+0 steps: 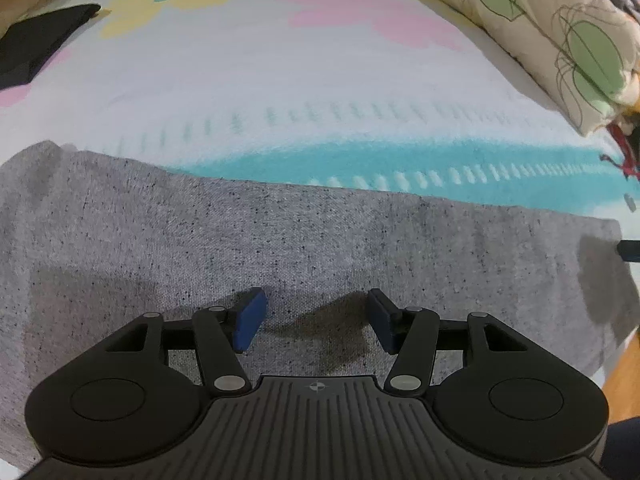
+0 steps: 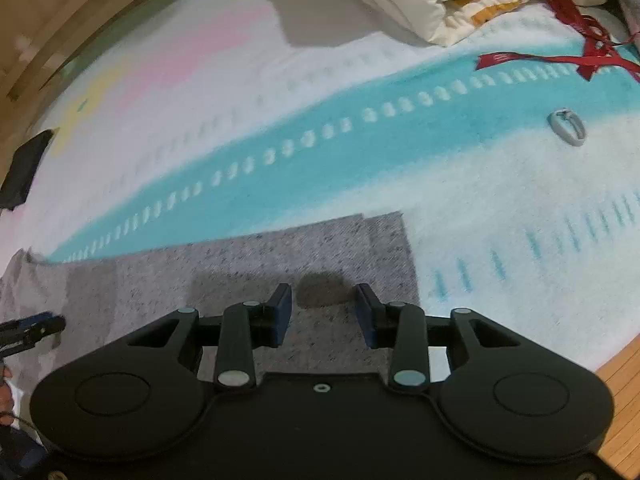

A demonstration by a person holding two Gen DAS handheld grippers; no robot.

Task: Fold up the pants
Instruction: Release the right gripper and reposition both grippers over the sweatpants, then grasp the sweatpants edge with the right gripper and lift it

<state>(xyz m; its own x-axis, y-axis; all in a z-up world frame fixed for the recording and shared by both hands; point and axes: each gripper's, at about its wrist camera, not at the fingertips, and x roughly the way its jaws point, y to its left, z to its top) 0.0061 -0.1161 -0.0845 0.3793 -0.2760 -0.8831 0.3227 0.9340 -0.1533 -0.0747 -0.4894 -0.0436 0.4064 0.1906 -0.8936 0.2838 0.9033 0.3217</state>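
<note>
Over the gray pants (image 1: 280, 232) we hold left gripper (image 1: 316, 318) and right gripper (image 2: 323, 314) empty, jaws apart; next we likely pinch an edge to fold.

Bed w/ white blanket (image 2: 500, 200), teal stripe, pink/yellow patches; wood floor (image 2: 624, 376) at right; floral pillow (image 1: 560, 36) behind.

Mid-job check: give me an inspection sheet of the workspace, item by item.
Surface: floral bedspread, white with turquoise band.
Job's things: grey pants lying flat across the near edge.
Clutter: red ribbon, small grey ring, dark folded cloth, quilted pillow.
Grippers: left gripper and right gripper open over the pants, holding nothing.
Cables: nothing seen.
Surroundings: wooden floor.
</note>
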